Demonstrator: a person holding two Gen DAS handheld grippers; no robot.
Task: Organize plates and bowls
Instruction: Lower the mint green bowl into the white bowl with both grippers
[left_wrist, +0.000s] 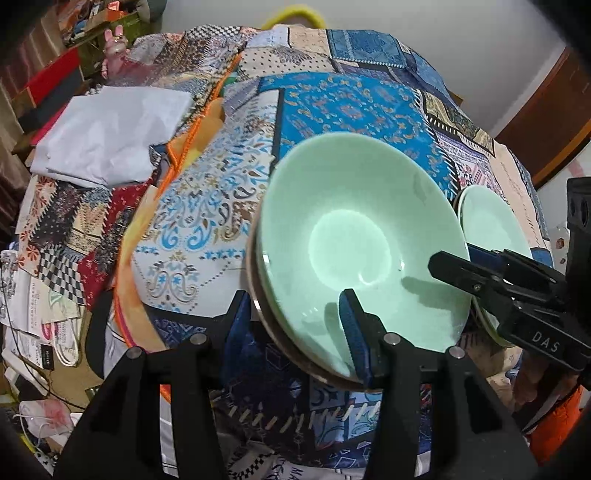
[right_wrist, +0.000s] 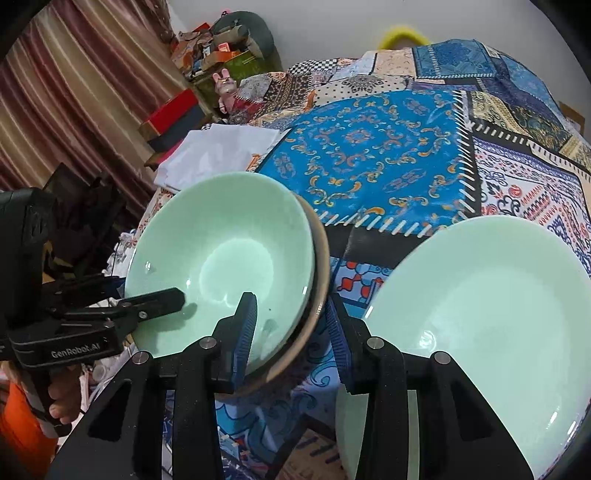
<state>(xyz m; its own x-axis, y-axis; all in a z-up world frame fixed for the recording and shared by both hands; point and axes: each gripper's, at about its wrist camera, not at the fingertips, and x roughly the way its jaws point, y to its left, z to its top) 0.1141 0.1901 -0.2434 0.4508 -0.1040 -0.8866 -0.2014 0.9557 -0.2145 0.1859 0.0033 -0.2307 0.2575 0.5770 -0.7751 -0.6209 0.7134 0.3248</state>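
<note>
- The left tongs (left_wrist: 295, 332) point steeply down at a pale green glazed ceramic bowl (left_wrist: 351, 229). The bowl is nested in a brown-rimmed bowl (right_wrist: 322, 258) on a many-coloured patchwork cloth (left_wrist: 207, 206).
- Their jaws stand moderately wide and straddle the near rim of the stack. The right finger (left_wrist: 354, 328) is inside the green bowl and the left finger (left_wrist: 238, 325) is outside it, beside the brown edge.
- There is far more gap than rim between the pads, so nothing is clamped.
- The right tongs (right_wrist: 291, 328) come at the same stack from the opposite side, their jaws set narrower but parted.
- Here too the rim passes between the fingers: the left finger (right_wrist: 245, 325) is over the green glaze and the right finger (right_wrist: 338, 332) is just outside the brown rim. I see no squeeze on the rim.
- From the left wrist view the right tongs' tip reaches in over the far side of the bowl – both tools share one stack.
- A pale green round ceramic plate (right_wrist: 480, 314) lies just beyond the right tongs' outer finger, close beside the bowls. I cannot tell whether that finger touches its edge.
- A white folded cloth (left_wrist: 110, 129) lies well ahead and to the left of the left tongs.
- An orange sleeve (right_wrist: 18, 424) shows behind the left tongs' handle.
</note>
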